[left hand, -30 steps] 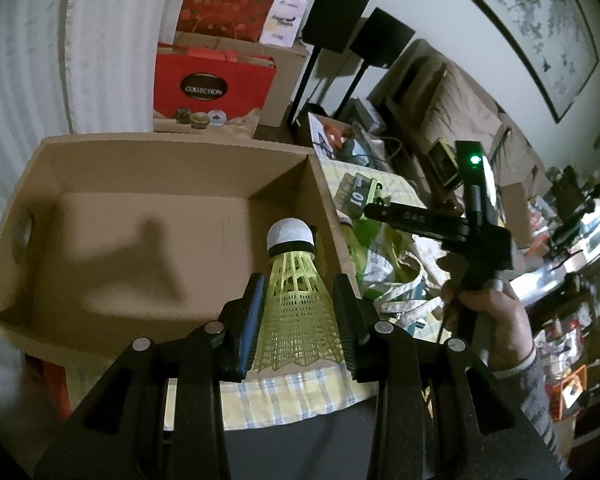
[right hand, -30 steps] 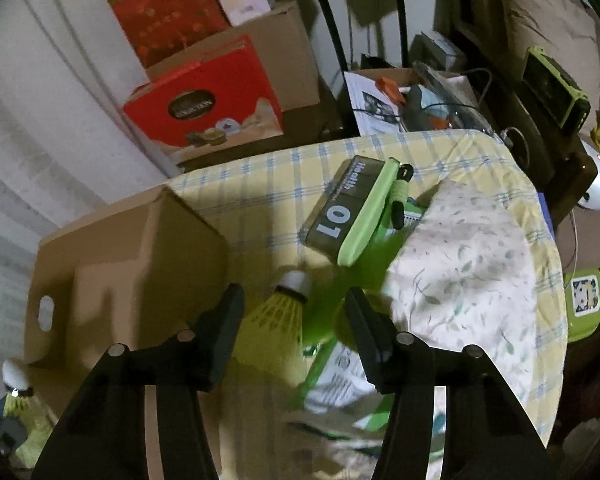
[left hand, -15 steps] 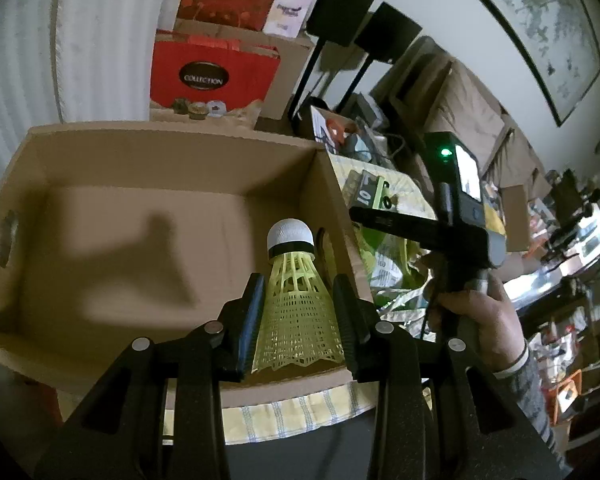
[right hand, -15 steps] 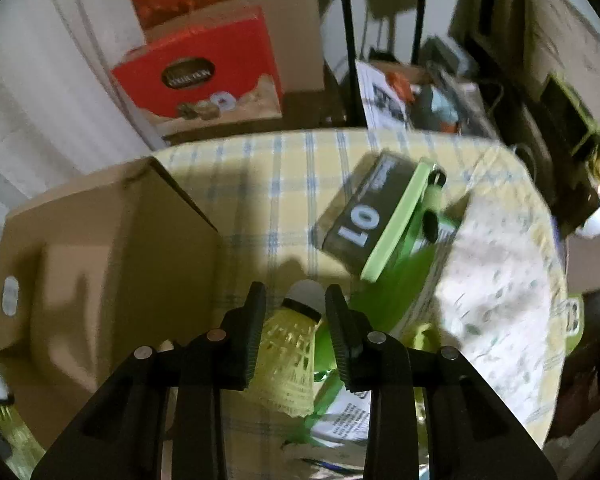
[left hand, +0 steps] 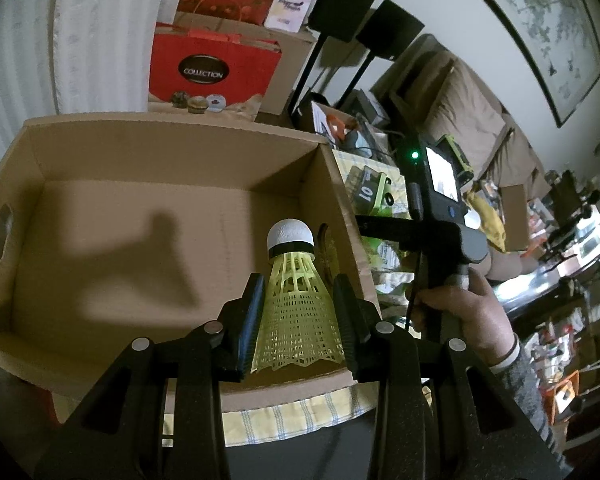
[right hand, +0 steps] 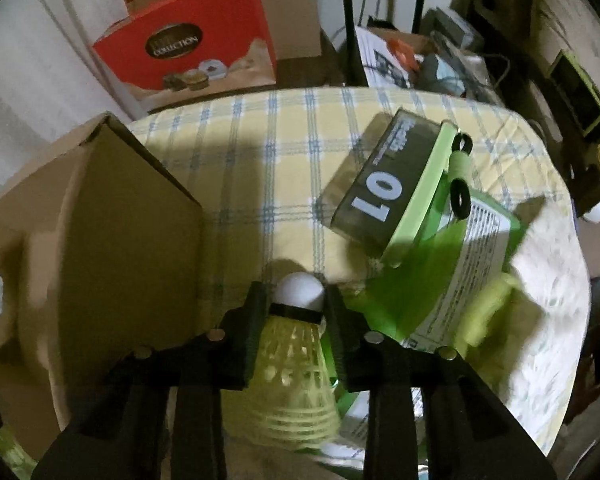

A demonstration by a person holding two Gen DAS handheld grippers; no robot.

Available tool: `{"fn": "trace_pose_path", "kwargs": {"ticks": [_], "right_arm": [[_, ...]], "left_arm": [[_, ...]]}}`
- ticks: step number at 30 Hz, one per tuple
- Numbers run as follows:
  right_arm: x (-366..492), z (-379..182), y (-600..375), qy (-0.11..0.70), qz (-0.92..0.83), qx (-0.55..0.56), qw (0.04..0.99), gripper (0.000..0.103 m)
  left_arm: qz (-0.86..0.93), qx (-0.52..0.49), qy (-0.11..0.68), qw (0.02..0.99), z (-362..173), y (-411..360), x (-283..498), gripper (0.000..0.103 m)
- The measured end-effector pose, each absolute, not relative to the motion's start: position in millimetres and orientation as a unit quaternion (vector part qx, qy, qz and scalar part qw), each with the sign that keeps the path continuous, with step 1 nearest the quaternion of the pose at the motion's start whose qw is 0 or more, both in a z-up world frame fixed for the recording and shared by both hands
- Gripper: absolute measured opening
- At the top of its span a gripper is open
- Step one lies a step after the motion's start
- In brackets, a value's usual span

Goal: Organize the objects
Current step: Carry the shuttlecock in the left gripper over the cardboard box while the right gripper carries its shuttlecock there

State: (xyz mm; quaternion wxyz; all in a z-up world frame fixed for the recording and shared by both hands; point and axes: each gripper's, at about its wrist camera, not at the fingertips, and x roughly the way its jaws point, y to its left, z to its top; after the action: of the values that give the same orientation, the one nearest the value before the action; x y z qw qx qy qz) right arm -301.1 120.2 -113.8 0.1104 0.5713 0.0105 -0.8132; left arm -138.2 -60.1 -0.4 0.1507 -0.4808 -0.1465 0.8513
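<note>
My left gripper [left hand: 299, 286] is shut on a yellow mesh shuttlecock [left hand: 296, 320] with a white cork. It holds the shuttlecock cork-forward over the near right corner of an open cardboard box [left hand: 172, 128], whose inside is bare. My right gripper [right hand: 298, 300] points steeply down at the checked tablecloth [right hand: 260, 140], just right of the box's outer wall [right hand: 120, 240]. Its jaws are closing, and the pads press a second yellow shuttlecock [right hand: 296, 368] at the cork's black band. A hand [left hand: 460, 312] holding that gripper shows in the left wrist view.
A dark case marked "01" with a green lid [right hand: 384, 188] lies on the cloth beyond the right gripper, partly over a green package [right hand: 460, 260]. A patterned white cloth [right hand: 552, 280] covers the table's right side. A red "Collection" box [left hand: 208, 68] and speaker stands are behind.
The right gripper came down over the shuttlecock on the table and its jaws narrowed from wide apart to pressing on it. The left gripper kept its grip and hardly moved.
</note>
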Motion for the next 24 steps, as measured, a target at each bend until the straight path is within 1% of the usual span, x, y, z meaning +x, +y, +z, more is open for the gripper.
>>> {"fn": "trace_pose_path", "kwargs": {"ticks": [3,11,16,24], "right_arm": [[-295,-107,124,0.003,-0.822,0.557,0.117,0.026],[-272,-63,135,-0.018,-0.858,0.498,0.124,0.025],[-252,-31,132,-0.014,-0.877,0.463,0.130,0.025],[-219,0,116,0.009,-0.890,0.429,0.154,0.025]], "left_arm": [[0.852,-0.481,-0.147,0.148,-1,-61,-139,0.033],[0.859,-0.471,-0.147,0.136,2,-63,-139,0.033],[0.868,-0.458,-0.140,0.128,11,-62,-135,0.033],[0.883,-0.438,-0.129,0.103,21,-65,-131,0.033]]}}
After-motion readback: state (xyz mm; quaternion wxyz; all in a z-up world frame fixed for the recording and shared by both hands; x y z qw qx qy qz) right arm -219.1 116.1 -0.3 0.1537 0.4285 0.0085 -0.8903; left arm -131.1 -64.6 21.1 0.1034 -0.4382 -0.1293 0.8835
